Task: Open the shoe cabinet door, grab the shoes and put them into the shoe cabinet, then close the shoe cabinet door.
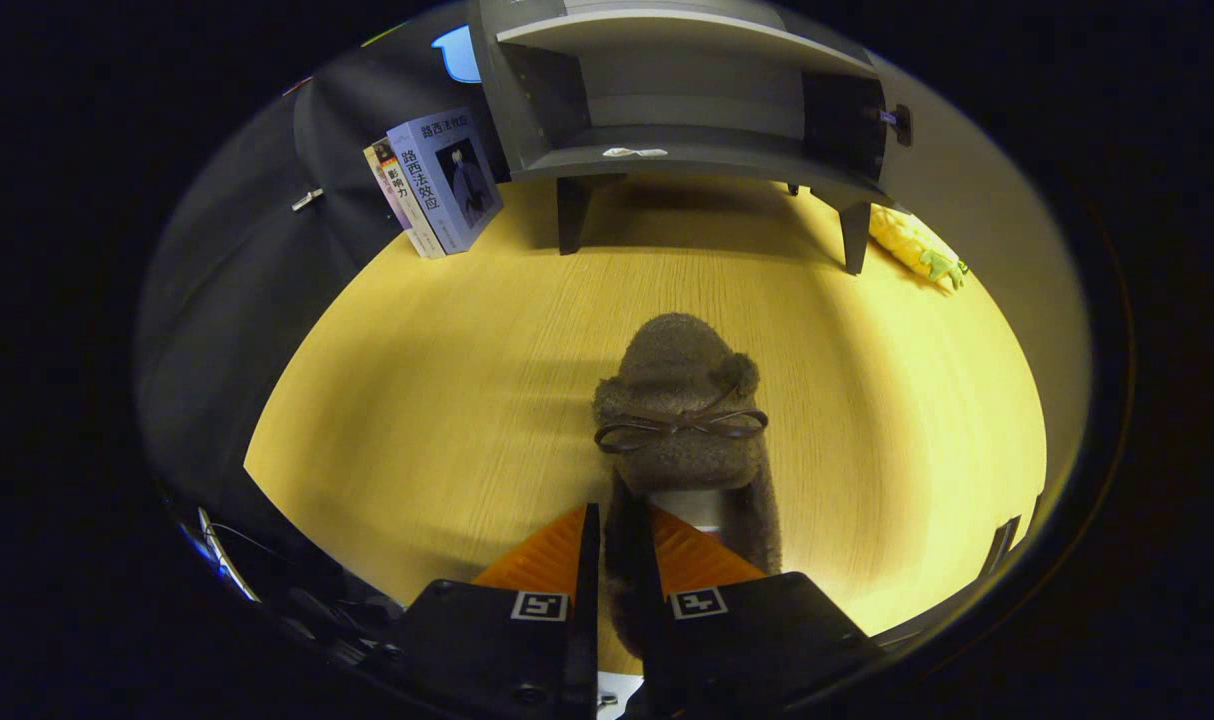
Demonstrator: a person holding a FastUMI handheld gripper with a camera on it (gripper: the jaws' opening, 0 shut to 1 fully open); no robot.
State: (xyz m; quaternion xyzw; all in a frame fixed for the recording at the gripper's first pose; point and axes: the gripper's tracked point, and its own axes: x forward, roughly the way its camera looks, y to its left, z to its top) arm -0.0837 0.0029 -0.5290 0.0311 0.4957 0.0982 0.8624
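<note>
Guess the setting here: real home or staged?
Likely a staged booth tabletop: a small grey shoe cabinet stands open on a wood-grain table beside upright books, and the gripper is shut on a fuzzy slipper.

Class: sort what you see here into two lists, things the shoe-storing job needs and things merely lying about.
Needed: fuzzy brown shoe, gripped at its side wall by the gripper; shoe cabinet, door open.
Lying about: books left of the cabinet; yellow toy on the table.
</note>
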